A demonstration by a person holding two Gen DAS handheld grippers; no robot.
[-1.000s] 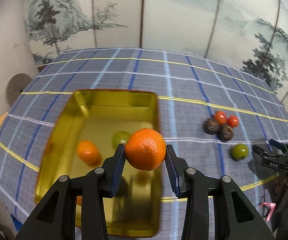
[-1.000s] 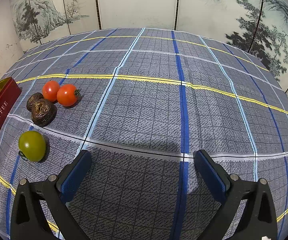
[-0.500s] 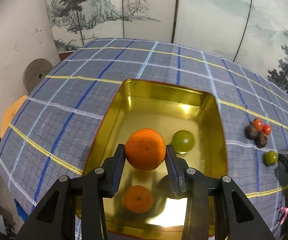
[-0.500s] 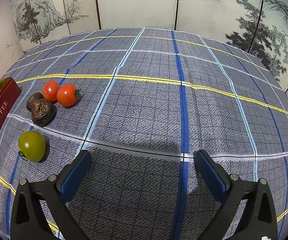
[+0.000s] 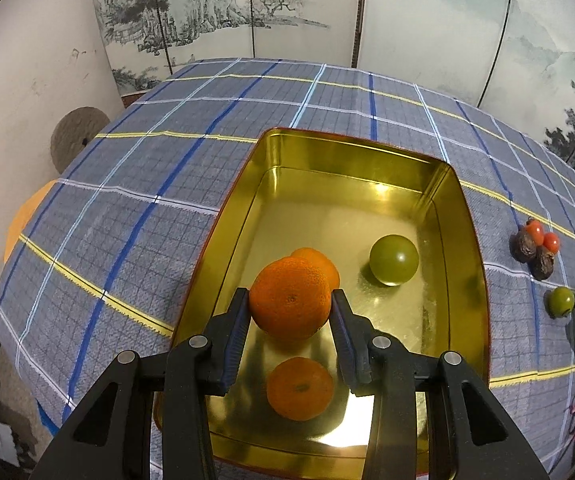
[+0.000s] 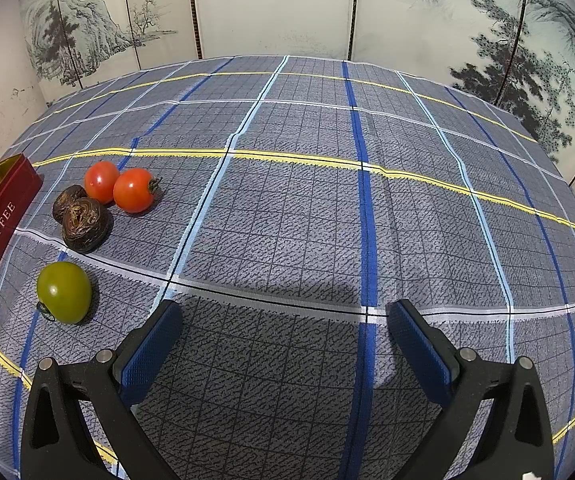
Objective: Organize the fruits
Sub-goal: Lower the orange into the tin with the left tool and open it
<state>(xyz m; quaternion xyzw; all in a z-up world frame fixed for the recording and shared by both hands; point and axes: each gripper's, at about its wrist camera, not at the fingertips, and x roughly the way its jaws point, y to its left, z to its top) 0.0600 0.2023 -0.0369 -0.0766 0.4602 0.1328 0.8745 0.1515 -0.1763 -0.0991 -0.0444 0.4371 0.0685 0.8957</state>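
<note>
Your left gripper (image 5: 290, 309), clamped on the mandarin (image 5: 290, 298), had swung from the gold tin's (image 5: 463, 216) edge to above its floor, ready to release; your right gripper (image 6: 285, 334) waited wide open, empty.

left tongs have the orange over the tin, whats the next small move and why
Probably lower a little and open. The left tongs grip the orange above the gold tin, beside a green fruit. Another orange lies just below, so easing toward the bare floor first may avoid a bump.
</note>
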